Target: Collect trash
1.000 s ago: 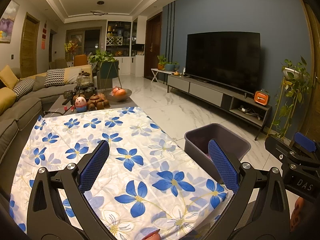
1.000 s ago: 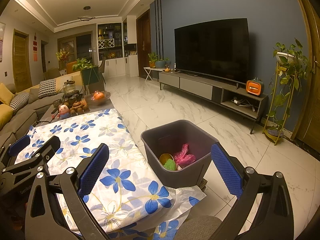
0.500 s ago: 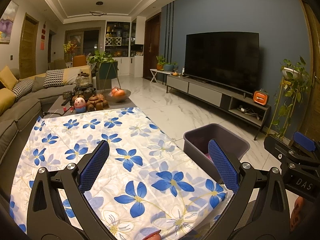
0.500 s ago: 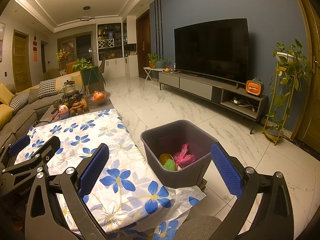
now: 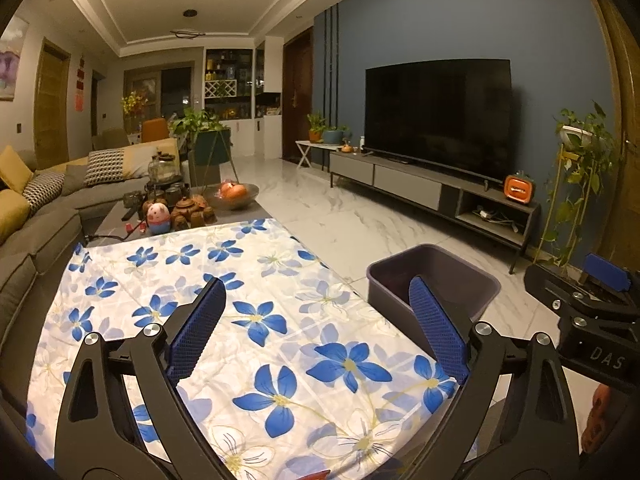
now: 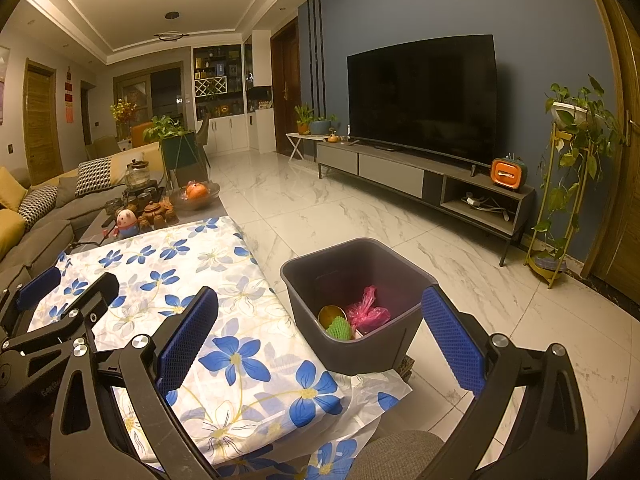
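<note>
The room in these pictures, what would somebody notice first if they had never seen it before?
Probably the tablecloth with big blue flowers, spread wide right in front of both open grippers. Next, the dark bin standing beside the table's right edge, with a pink bag, a green net and something round and gold inside. Then the huge black TV on the blue wall behind.

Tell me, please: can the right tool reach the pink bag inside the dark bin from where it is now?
Probably yes. The right tool is open and empty, the bin has no lid, and the pink bag lies on top, uncovered. Only the bin's near wall may hinder it.
</note>
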### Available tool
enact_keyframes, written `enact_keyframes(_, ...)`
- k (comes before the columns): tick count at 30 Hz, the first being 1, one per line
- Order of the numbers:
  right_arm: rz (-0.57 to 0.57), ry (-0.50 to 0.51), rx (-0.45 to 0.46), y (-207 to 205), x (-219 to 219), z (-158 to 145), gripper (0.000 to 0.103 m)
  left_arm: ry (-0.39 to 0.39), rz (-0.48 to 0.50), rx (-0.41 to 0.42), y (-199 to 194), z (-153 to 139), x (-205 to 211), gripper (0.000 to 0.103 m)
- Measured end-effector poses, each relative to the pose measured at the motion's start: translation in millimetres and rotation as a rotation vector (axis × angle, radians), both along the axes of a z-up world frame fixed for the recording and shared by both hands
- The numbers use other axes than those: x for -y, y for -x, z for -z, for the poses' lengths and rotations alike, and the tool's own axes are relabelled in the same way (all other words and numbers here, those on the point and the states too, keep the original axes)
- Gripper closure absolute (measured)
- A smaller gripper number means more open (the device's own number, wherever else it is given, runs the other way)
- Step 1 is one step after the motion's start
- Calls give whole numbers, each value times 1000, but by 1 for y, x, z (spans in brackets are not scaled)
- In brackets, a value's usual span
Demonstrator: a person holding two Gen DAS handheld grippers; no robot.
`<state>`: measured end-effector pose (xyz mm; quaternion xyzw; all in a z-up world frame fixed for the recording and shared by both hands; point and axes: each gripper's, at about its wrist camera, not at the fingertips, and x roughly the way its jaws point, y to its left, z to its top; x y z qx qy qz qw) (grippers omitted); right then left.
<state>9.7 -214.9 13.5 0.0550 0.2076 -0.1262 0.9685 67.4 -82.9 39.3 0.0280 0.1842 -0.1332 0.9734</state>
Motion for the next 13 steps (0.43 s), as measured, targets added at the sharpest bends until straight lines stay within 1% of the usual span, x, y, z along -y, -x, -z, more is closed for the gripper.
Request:
enact_keyframes(2,1,-1,0,0,0,0,5,1,-10,4,-1,0,-1,11)
enact_keyframes(6,0,-1,-1,0,0,0,5,-7,-48,-2,-3,3,-3,5)
enact_keyframes(10,0,-1,0,0,0,0,5,-1,-63,-11,-2,6,-5,5)
enact_keyframes(13,0,-2,-1,0,0,0,5,25,-56,-21,-2,8,-10,5)
